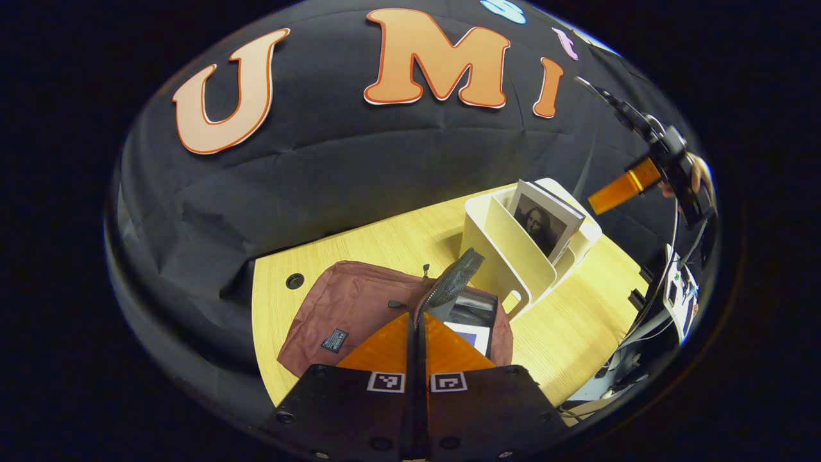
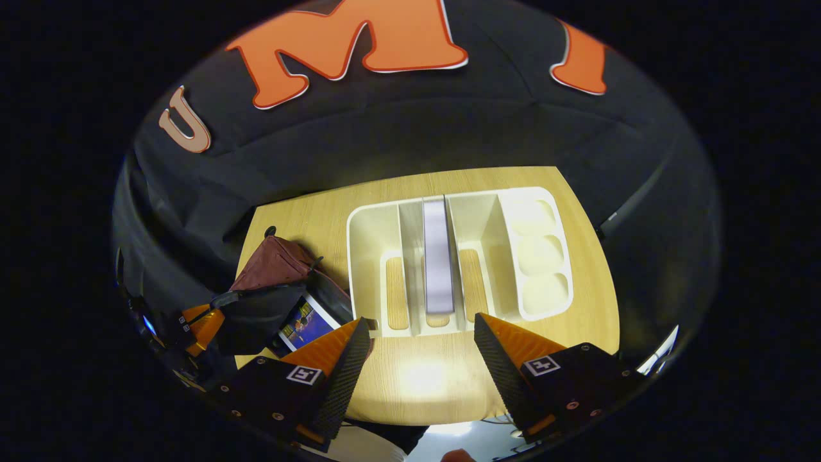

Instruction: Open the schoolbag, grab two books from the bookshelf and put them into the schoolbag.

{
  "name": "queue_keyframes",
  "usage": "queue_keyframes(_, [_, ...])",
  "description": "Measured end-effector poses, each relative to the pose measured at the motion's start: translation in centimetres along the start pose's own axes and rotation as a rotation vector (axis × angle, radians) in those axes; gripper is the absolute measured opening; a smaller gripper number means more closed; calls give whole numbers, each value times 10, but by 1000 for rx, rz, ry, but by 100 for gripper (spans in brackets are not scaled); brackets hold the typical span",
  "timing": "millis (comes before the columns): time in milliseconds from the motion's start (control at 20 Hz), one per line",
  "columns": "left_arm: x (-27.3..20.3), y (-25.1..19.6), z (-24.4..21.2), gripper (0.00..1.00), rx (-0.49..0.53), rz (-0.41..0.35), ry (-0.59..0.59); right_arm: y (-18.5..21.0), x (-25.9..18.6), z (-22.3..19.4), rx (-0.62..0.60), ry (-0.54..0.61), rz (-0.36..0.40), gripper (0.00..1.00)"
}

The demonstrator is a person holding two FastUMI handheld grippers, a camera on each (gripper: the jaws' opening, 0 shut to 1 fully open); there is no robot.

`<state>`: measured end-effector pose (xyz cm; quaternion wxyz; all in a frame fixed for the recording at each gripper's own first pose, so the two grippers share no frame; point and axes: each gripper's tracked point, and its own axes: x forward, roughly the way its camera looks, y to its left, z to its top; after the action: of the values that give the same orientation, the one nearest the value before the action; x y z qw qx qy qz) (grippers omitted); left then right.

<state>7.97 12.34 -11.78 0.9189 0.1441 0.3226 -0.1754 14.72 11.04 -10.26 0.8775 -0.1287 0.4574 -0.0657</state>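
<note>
The maroon schoolbag [image 1: 349, 301] lies on the wooden table [image 1: 577, 321] with its mouth held up. My left gripper [image 1: 415, 359] is shut on the bag's dark flap [image 1: 455, 276]. A book with a blue cover [image 1: 471, 330] sits inside the bag. The white bookshelf [image 1: 507, 250] behind it holds one book with a portrait cover [image 1: 545, 221]. In the right gripper view I look down on that book's top edge [image 2: 438, 256] in the bookshelf [image 2: 365, 256]. My right gripper [image 2: 421, 321] hangs open above its near side. The bag [image 2: 272, 263] and left gripper [image 2: 199, 321] are at the left.
A round cable hole [image 1: 295, 280] is in the table's far left corner. The shelf's right section has three round cups [image 2: 539, 250]. White equipment with cables [image 1: 680, 295] stands off the table's right edge. My right gripper [image 1: 625, 186] is high above the shelf.
</note>
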Motion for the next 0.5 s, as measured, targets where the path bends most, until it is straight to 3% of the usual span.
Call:
queue_keyframes(100, [2,1,0,1,3,6,7,2,18,21,-10,31,-8,98])
queue_keyframes(200, [3,4,0,1,4,16,10,-12,49,31,-28,79,-64,98])
queue_keyframes(500, [5,11,-8,1,-17,26,29,-23,111,19,-48,226,-112,99])
